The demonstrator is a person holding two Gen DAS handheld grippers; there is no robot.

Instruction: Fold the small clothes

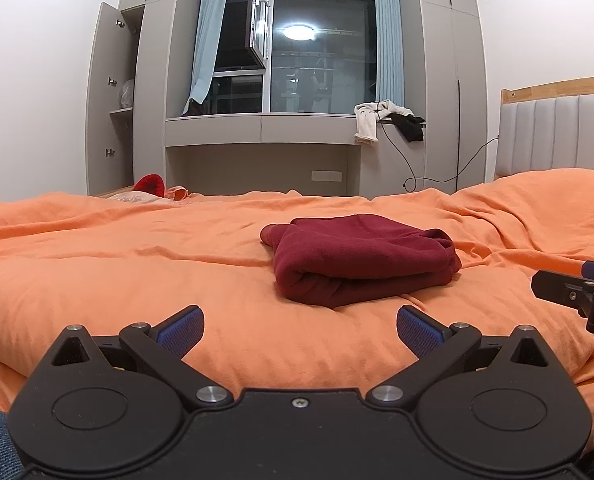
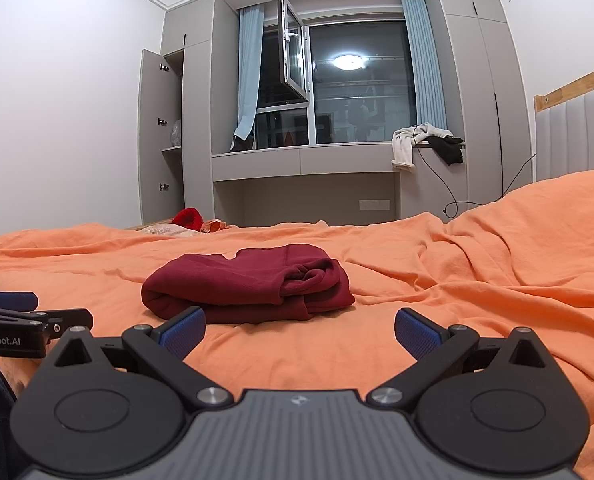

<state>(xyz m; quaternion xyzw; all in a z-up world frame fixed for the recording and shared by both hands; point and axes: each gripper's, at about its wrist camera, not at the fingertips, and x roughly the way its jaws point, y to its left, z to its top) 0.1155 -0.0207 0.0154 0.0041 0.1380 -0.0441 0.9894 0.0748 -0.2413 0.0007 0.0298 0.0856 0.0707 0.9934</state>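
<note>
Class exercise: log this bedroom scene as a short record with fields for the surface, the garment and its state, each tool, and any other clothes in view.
surface: orange duvet on the bed
garment: dark red garment, folded into a compact bundle, lying on the duvet
left tool: open, empty, short of the garment
right tool: open, empty, short of the garment
other clothes: white and black clothes draped over the window ledge

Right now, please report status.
Left tongs open, right tongs open, both empty. Folded dark red fleece garment on orange bedcover. Nothing in the way.
</note>
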